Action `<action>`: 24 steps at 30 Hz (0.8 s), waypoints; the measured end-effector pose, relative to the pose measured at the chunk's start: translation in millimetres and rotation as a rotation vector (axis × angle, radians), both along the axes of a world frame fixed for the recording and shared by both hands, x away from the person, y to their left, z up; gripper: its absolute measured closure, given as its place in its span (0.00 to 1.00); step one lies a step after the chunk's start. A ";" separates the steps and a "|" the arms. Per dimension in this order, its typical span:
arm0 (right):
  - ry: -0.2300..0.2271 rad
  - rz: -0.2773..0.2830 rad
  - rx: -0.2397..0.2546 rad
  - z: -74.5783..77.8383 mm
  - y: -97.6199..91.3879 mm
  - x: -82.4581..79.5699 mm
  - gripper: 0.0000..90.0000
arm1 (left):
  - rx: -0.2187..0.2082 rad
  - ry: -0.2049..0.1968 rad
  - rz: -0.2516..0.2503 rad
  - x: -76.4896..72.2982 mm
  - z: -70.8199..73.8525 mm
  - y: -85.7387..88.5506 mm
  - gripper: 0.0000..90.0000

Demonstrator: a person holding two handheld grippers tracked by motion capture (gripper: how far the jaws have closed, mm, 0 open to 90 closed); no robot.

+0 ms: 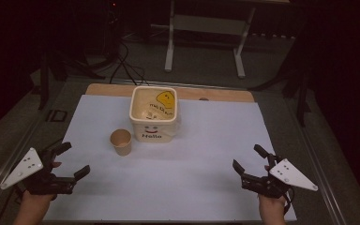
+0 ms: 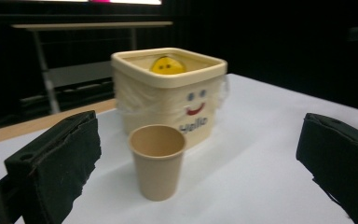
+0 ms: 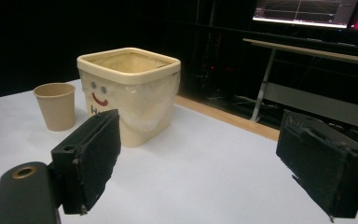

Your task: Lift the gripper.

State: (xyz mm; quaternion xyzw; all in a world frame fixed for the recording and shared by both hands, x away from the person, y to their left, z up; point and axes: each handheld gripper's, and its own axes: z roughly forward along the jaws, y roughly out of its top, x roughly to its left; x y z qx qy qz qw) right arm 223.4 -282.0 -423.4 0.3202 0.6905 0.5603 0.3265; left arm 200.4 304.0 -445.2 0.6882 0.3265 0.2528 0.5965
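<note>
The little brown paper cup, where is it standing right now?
In the high view the paper cup stands upright on the white table sheet, just left of and slightly nearer than the cream bin with the smiley face, apart from it.

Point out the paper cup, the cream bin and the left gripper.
paper cup [image 1: 121, 143], high view, on its side wall.
cream bin [image 1: 152, 132], high view, on its front wall.
left gripper [image 1: 71, 160], high view, midway between its open jaws.

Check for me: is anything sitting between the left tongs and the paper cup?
Nothing visible does. The left tongs stand open at the near left of the white table, and bare table runs from them to the upright paper cup. The cream bin stands beyond the cup, apart from it.
</note>
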 end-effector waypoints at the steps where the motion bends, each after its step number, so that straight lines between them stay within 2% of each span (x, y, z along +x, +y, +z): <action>1: 0.001 0.003 0.003 0.0 0.0 -0.2 0.15 | -0.006 0.000 0.005 -2.0 2.2 1.4 0.00; 3: 0.008 0.007 0.005 -0.1 0.0 -0.1 0.15 | -0.031 0.012 -0.019 -2.0 4.0 3.9 0.00; 6: 0.007 0.007 0.007 -0.1 0.0 -0.2 0.15 | -0.043 0.013 -0.015 -2.5 4.1 6.3 0.00; 8: 0.012 0.017 0.015 0.0 -0.1 0.3 0.14 | -0.054 0.029 -0.025 -2.4 2.6 8.6 0.01; 13: 0.025 0.019 0.020 -0.9 0.0 1.3 0.15 | -0.025 0.061 -0.014 -2.9 4.6 5.8 0.00; 15: 0.026 0.014 0.024 -0.8 -0.7 1.2 0.14 | -0.039 0.070 -0.042 -2.4 7.4 7.7 0.00; 24: 0.045 0.026 0.033 -0.9 -0.6 2.5 0.14 | 0.002 0.082 -0.098 6.1 27.9 16.4 0.00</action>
